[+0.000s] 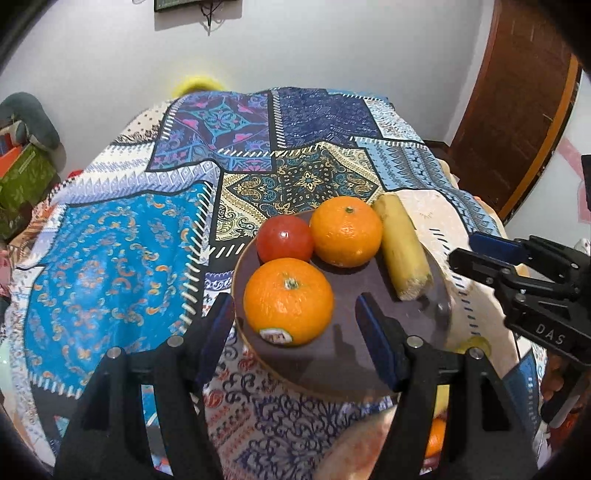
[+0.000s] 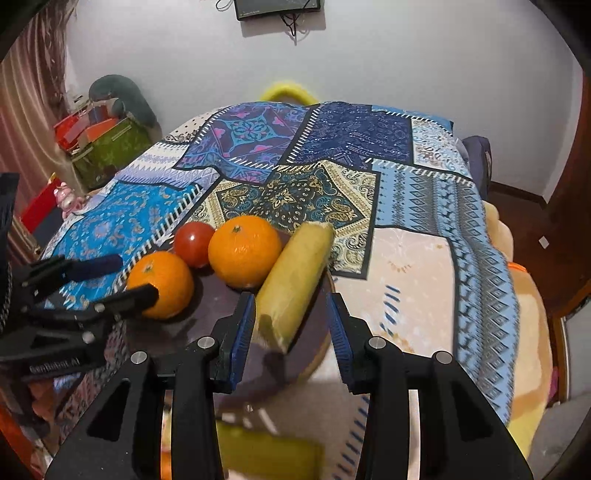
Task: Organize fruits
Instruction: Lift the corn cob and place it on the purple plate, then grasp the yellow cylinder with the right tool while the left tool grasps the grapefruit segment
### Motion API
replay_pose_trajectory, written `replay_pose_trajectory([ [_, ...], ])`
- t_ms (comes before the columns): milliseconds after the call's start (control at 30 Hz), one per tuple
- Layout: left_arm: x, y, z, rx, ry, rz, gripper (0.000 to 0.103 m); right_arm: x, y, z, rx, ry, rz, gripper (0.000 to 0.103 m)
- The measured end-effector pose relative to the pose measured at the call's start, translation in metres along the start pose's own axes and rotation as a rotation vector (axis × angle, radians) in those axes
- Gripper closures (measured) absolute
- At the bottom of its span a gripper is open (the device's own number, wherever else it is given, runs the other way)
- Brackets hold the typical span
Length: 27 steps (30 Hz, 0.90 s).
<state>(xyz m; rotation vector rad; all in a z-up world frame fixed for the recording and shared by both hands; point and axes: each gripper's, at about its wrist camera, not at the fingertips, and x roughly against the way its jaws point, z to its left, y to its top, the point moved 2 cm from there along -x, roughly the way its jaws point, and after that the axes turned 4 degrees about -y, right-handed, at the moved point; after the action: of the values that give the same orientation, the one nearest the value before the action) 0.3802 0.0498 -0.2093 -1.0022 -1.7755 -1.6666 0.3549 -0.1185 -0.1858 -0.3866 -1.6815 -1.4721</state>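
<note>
Plate: a dark round plate (image 1: 369,354) with a pale rim sits on the near part of the cloth, and all four fruits are on it.
Fruit: a near orange (image 1: 289,301) with a sticker low on its skin, a far orange (image 1: 346,230), a red tomato (image 1: 284,239) touching both, and a yellow banana (image 1: 402,247) lying along the plate's right side, its cut end blurred.
Left gripper: the left gripper (image 1: 295,326) is wide open, and look at that, its blue-padded fingers straddle the near orange without closing on it (one pad over the cloth, the other over the plate).
Right gripper: the right gripper (image 2: 291,325) is open too, fingers either side of the banana's near end; the left pad looks to be just beside the skin, but contact cannot be told.
Surface: a patchwork cloth (image 2: 424,206) in blues, navy, cream and gold drapes the whole top and falls over the edges.
Room: a plain white wall (image 2: 406,55) behind, a dark screen (image 2: 277,9) with dangling cables up high, a brown wooden door (image 1: 517,103) to the right, and stacked boxes (image 2: 107,144) with a grey cushion in the left corner.
</note>
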Motion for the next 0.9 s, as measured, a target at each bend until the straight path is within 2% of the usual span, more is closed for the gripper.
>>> replay_pose_trajectory([
  [100, 0.017, -0.007, -0.005, -0.018, 0.004, -0.002, 0.035, 0.02, -0.008, -0.003, 0.02, -0.034, -0.014, 0.066],
  [267, 0.037, -0.032, -0.013, 0.003, -0.036, 0.027, 0.031, 0.052, -0.027, -0.004, 0.038, -0.061, -0.015, 0.063],
  [333, 0.039, -0.045, -0.018, -0.006, -0.032, 0.05, 0.031, 0.061, -0.038, -0.004, 0.039, -0.069, -0.007, 0.05],
  [433, 0.041, -0.062, -0.023, -0.024, -0.017, 0.073, 0.031, 0.068, -0.053, -0.003, 0.028, -0.069, 0.002, 0.044],
  [600, 0.045, -0.082, -0.021, -0.02, -0.012, 0.093, 0.031, 0.062, -0.071, 0.012, 0.054, -0.051, 0.037, 0.032],
  [733, 0.039, -0.096, -0.017, -0.003, -0.032, 0.14, 0.031, 0.045, -0.073, 0.03, 0.049, 0.013, 0.077, 0.031],
  [900, 0.028, -0.111, -0.017, -0.016, -0.03, 0.181, 0.031, 0.025, -0.067, 0.053, 0.097, 0.011, 0.082, 0.031],
])
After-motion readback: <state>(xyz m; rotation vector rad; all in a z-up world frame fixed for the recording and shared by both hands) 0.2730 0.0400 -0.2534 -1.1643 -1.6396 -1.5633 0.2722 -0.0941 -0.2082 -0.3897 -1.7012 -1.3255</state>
